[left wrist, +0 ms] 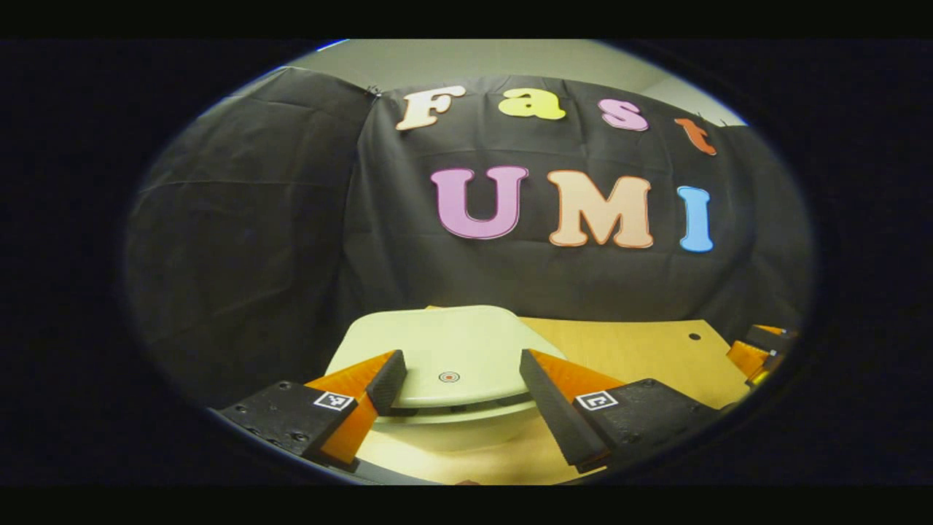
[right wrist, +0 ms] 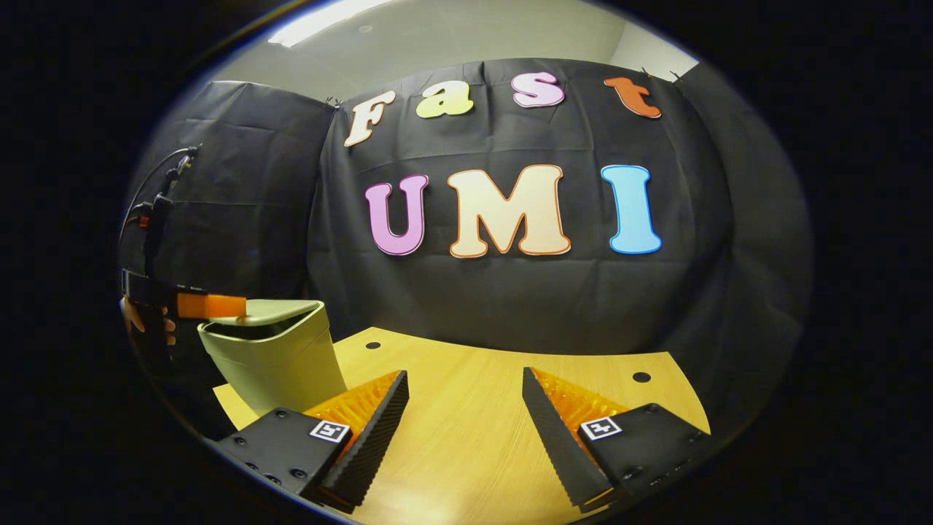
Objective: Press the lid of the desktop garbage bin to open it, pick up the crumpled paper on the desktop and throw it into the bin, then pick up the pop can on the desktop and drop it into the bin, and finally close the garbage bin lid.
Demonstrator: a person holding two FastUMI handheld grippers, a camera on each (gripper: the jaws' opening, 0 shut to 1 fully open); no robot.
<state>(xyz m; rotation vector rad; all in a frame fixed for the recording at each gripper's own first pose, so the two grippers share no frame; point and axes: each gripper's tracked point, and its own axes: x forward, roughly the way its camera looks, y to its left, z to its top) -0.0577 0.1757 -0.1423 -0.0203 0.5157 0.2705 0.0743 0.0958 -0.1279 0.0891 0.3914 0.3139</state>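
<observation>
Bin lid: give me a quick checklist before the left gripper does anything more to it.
1. Left gripper over the bin lid: ok; its fingers straddle the lid's front edge.
2. Left jaws open: ok.
3. Lid fully shut: not ok; right gripper view shows a dark gap under the lid at the bin rim.
4. Right gripper out of the way: ok; open over bare desktop.
5. Paper and can already inside: cannot tell.
</observation>
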